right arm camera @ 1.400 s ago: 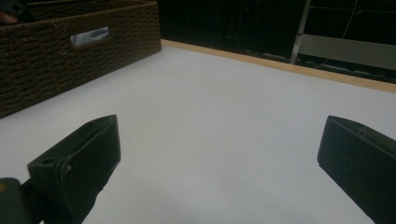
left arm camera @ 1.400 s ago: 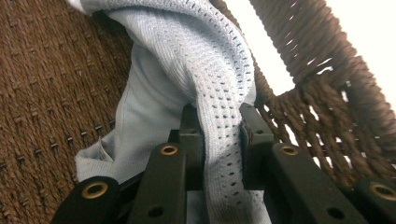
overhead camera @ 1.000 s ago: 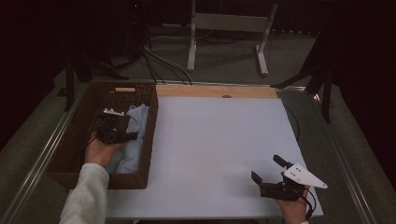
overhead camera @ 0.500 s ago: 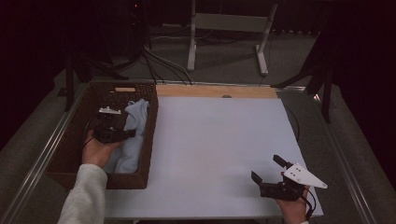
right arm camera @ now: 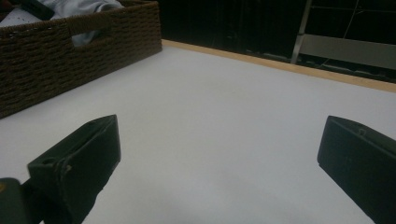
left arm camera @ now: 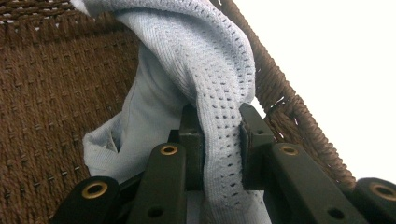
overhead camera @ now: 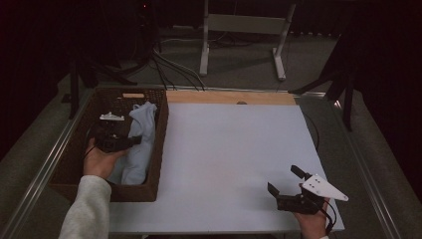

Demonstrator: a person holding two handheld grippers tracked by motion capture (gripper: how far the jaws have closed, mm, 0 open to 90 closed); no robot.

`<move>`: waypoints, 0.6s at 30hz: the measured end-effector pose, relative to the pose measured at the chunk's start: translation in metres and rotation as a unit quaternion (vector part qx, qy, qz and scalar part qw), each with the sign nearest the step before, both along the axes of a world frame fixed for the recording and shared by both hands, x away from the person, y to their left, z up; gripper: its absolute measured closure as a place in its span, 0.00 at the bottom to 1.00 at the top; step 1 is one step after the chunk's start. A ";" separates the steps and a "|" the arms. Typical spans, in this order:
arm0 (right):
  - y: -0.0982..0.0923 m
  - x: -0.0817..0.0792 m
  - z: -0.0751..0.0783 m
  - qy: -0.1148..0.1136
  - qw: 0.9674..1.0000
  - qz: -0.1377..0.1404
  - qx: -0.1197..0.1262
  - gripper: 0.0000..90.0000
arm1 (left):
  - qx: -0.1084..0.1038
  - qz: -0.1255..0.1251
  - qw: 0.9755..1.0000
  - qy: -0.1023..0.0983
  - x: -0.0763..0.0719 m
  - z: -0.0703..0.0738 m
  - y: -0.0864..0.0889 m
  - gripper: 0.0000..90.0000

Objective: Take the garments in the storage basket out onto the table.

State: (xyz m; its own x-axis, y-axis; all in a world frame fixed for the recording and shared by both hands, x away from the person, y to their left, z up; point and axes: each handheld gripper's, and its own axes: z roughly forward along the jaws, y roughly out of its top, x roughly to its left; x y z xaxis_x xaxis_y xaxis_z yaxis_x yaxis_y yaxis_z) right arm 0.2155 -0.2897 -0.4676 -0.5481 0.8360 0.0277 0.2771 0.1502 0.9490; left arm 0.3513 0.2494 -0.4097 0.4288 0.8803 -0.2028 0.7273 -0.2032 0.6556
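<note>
While its fingers pinch the blue cloth, the left gripper sits inside the basket.

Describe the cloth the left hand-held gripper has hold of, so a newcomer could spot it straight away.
Start at the brown woven basket at the left edge of the white table. Inside it, against its table-side wall, lies a pale blue cloth, pinched by the left hand-held gripper. Its perforated knit and light colour stand out from the dark wicker.
</note>
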 end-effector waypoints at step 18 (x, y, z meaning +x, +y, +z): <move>0.000 0.000 0.000 0.000 1.000 -0.001 0.001 0.00 | -0.006 0.004 1.000 -0.027 -0.006 0.014 0.005 0.84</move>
State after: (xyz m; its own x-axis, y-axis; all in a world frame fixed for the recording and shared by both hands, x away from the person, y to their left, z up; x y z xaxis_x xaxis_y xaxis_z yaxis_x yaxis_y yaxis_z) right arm 0.2154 -0.2900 -0.4675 -0.5467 0.8368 0.0294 0.2772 0.1477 0.9494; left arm 0.3452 0.2546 -0.3955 0.4322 0.8815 -0.1902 0.6930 -0.1897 0.6956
